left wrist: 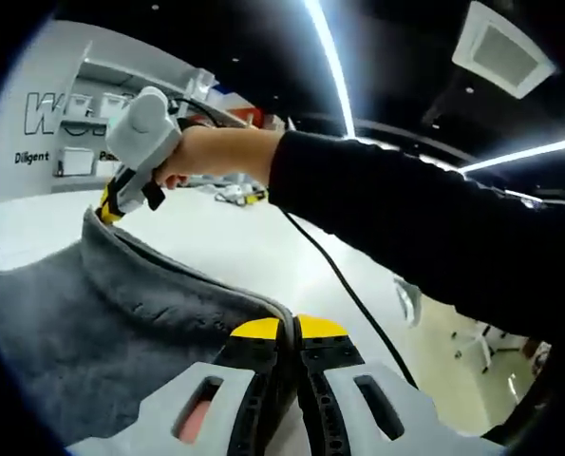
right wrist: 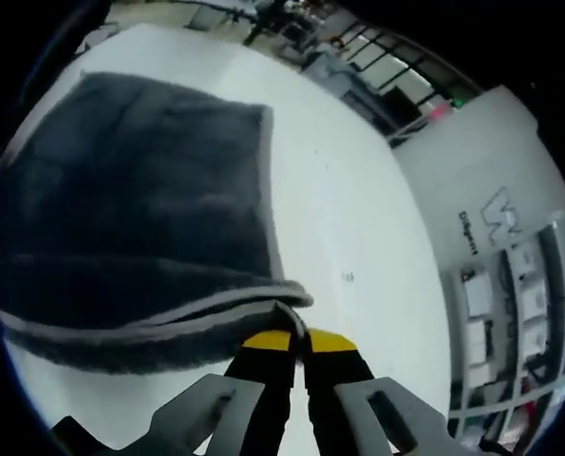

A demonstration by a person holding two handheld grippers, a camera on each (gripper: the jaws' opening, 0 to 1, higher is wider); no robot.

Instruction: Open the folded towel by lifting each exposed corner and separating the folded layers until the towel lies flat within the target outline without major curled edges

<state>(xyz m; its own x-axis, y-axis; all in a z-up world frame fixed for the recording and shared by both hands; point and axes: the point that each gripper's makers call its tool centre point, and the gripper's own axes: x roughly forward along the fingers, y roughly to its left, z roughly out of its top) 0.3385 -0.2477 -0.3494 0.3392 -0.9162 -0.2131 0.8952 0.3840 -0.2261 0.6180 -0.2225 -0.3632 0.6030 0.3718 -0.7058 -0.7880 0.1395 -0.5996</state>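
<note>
A dark grey towel (left wrist: 102, 323) with a lighter hem is held up off the white table (left wrist: 244, 247). In the left gripper view my left gripper (left wrist: 290, 328) is shut on the towel's near hem corner, yellow tips pressed together. Further off, the right gripper (left wrist: 111, 204), held by a hand, pinches the far corner of the same edge. In the right gripper view my right gripper (right wrist: 296, 339) is shut on the towel's (right wrist: 130, 218) corner, and the cloth hangs in layers down to the table (right wrist: 348, 209).
A black cable (left wrist: 339, 285) trails across the table under the person's dark sleeve (left wrist: 405, 228). A white wall with lettering and shelves (left wrist: 73, 123) stands behind the table. Small items (left wrist: 239, 195) lie at the far table edge.
</note>
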